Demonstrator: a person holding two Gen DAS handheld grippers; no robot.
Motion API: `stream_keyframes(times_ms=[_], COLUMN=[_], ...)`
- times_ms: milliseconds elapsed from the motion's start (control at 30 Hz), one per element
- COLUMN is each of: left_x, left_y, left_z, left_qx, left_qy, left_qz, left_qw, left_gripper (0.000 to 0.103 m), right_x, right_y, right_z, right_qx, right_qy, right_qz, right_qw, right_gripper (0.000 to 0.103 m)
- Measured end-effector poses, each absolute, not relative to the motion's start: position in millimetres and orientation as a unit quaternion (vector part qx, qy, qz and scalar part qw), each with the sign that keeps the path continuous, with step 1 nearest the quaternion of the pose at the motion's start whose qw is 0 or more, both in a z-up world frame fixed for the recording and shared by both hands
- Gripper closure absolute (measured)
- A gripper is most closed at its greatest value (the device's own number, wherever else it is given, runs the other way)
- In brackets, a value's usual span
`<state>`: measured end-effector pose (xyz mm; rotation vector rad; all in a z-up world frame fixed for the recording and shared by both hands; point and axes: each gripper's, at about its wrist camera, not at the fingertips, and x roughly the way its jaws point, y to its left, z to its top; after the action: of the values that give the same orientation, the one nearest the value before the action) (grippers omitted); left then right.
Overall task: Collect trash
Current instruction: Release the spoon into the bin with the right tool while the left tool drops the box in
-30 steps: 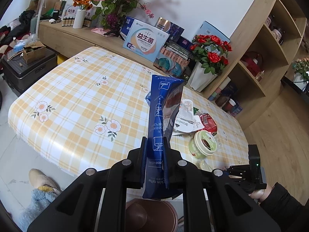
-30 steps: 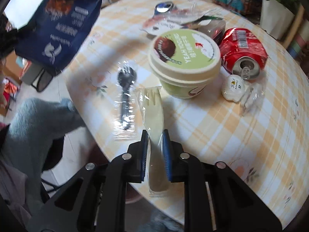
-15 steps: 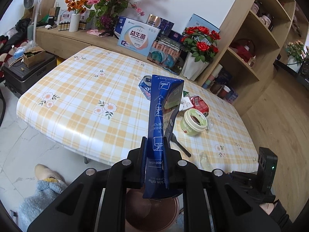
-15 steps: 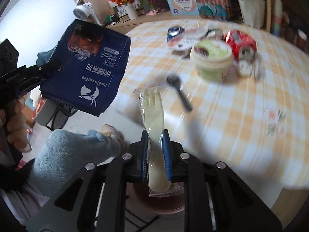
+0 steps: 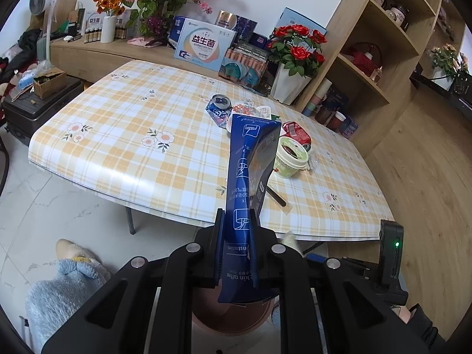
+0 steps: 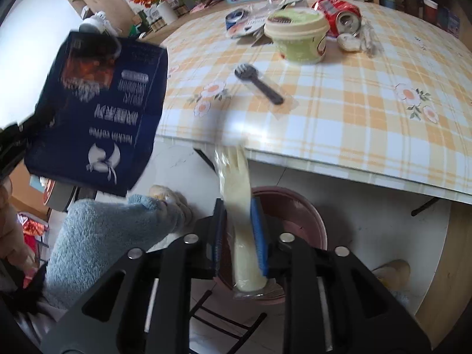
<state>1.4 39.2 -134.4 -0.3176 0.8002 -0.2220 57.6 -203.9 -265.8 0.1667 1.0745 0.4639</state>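
While parting at the lower centre of the right wrist view, no longer pinching tight as a second ago: right gripper [image 6: 238, 236], jaws opening, wrapped fork [image 6: 237, 197] slanted and blurred between the pads, seemingly slipping loose. Directly beneath, the maroon bin [image 6: 309, 209], mouth open under the fork's handle. Reads as the drop itself; likely to land inside, though a tilted fork could catch the rim.

Low centre of the left wrist view: left gripper [image 5: 237, 236], clamped on the blue coffee box [image 5: 244, 177], pinched by its narrow edge and standing up through mid-frame. Same grip as a second ago. Bin only partly seen below, behind the fingers. Probably next for release.

Changed over the last second: both tools carried off the table [image 5: 118, 135] and past its near edge, from above the litter to above floor and bin.

Farther back, on the checked cloth, yet to collect: wrapped black spoon [image 6: 259, 84] nearest the edge, then green lidded cup [image 6: 298, 38], crushed red can [image 6: 336, 14] just beside it, blue can [image 5: 219, 107] and clear wrappers beyond. Well short of done.
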Motion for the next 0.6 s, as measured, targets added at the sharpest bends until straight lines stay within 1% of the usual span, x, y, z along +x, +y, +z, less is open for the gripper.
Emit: stream_keyframes(times_ms=[167, 200, 233, 267, 300, 333, 367, 400, 433, 600], left_x=[-3.3, -3.1, -3.5, -3.5, -3.5, -3.4, -3.1, -2.4, -1.8, 1.2], left_y=[27.7, 25.4, 22.9, 21.3, 19.7, 18.0, 16.3, 14.5, 12.7, -2.8], left_z=[-132.2, -131.5, -131.5, -131.7, -132.4, -133.0, -133.5, -134.8, -136.1, -145.3], left_qx=[-0.137, -0.133, -0.129, -0.128, -0.127, -0.126, -0.125, -0.125, -0.124, -0.107], left_qy=[0.389, 0.389, 0.389, 0.39, 0.391, 0.393, 0.394, 0.397, 0.399, 0.417], left_qz=[-0.12, -0.123, -0.125, -0.127, -0.129, -0.129, -0.13, -0.132, -0.134, -0.157], left_qw=[0.903, 0.903, 0.903, 0.903, 0.902, 0.902, 0.901, 0.9, 0.899, 0.889], left_gripper=[0.089, 0.089, 0.089, 0.089, 0.089, 0.089, 0.089, 0.089, 0.089, 0.089], right_x=[57.7, 57.5, 56.7, 56.5, 56.3, 55.6, 55.4, 55.6, 55.5, 55.8], right_y=[-212.7, -215.3, -218.9, -222.2, -225.7, -229.1, -233.2, -237.4, -241.2, -265.4], right_z=[-245.5, -241.0, -233.7, -228.0, -221.5, -215.4, -208.0, -201.2, -196.5, -171.5], right_qx=[0.105, 0.108, 0.112, 0.115, 0.115, 0.116, 0.117, 0.117, 0.118, 0.141], right_qy=[0.475, 0.47, 0.459, 0.451, 0.441, 0.431, 0.42, 0.411, 0.404, 0.37], right_qz=[0.208, 0.204, 0.196, 0.189, 0.181, 0.173, 0.164, 0.152, 0.14, 0.101], right_qw=[0.848, 0.852, 0.859, 0.865, 0.872, 0.878, 0.885, 0.891, 0.896, 0.913], right_gripper=[0.064, 0.058, 0.047, 0.042, 0.032, 0.026, 0.022, 0.01, 0.006, 0.006])
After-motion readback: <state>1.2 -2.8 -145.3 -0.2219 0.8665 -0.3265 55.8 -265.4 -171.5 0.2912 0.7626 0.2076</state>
